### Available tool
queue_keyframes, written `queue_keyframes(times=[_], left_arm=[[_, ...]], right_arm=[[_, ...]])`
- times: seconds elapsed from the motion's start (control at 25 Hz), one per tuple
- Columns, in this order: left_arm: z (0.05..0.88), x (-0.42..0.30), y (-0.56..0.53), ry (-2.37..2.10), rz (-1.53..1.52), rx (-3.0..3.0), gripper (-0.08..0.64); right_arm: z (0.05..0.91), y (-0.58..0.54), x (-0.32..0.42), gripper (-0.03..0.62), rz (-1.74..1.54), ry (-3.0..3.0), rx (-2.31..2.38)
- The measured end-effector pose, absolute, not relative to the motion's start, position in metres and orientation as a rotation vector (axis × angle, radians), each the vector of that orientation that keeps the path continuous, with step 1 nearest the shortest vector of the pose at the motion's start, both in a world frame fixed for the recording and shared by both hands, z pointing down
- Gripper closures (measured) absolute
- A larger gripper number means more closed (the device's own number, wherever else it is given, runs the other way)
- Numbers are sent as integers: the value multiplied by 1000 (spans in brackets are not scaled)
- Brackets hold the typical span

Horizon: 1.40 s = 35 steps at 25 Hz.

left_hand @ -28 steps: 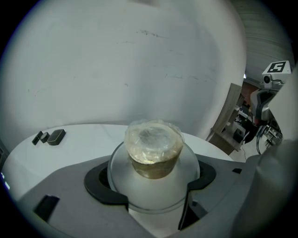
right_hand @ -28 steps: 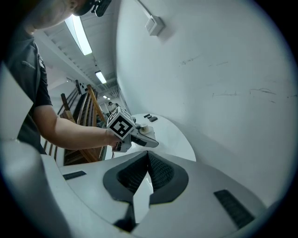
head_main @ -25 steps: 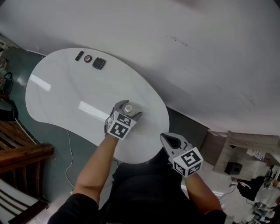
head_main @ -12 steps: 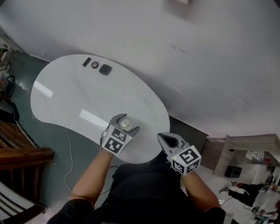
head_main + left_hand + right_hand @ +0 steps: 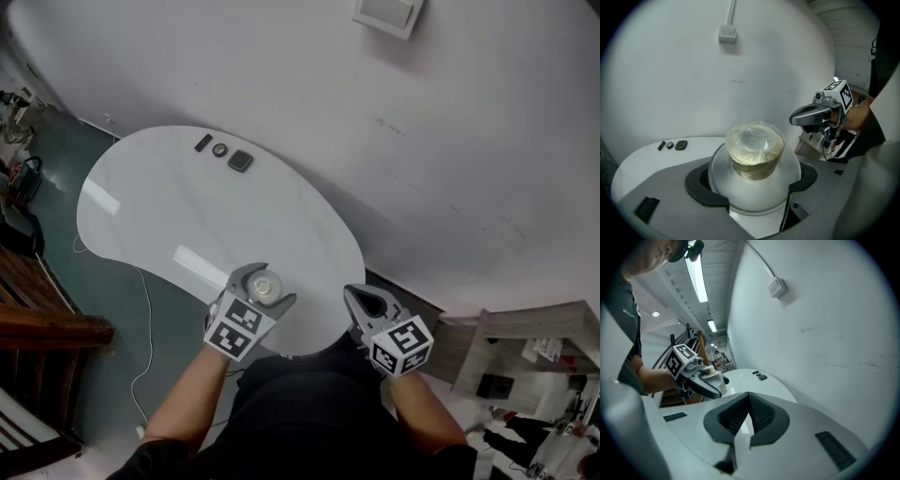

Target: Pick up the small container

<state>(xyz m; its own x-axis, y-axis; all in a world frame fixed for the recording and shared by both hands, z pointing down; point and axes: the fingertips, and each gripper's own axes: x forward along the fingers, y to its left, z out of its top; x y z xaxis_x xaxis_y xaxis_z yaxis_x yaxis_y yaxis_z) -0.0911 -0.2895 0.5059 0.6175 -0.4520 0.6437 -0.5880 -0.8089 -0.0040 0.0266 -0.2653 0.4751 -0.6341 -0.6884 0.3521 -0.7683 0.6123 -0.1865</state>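
At the near edge of the white table (image 5: pixel 178 202), the left gripper (image 5: pixel 262 280) clamps the small container (image 5: pixel 263 287) between its jaws. Near its right, the right gripper (image 5: pixel 367 300) has its jaws pressed together, holding nothing.

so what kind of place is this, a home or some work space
Probably an indoor workspace or lab, not a home: a rounded white table beside a plain white wall, with long strip lights on the ceiling.

White glossy kidney-shaped table (image 5: pixel 169 216), standing beside a pale wall, three small dark things lying in a row near its far edge, a slim bar (image 5: pixel 203 142), a round piece (image 5: pixel 219 149), a square piece (image 5: pixel 241 160)
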Motion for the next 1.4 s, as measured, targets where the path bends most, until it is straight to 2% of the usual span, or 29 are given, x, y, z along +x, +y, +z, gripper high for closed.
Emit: queue_keyframes(times=[0.56,1.4], left_arm=[[444,-107,-262,-893,976,2733,216],[426,-102,-254,-824,1039,2799,216]], right_arm=[[444,-260,6,598,374,-2646,1173],[441,-254,-1,598,352,-2634,1171]])
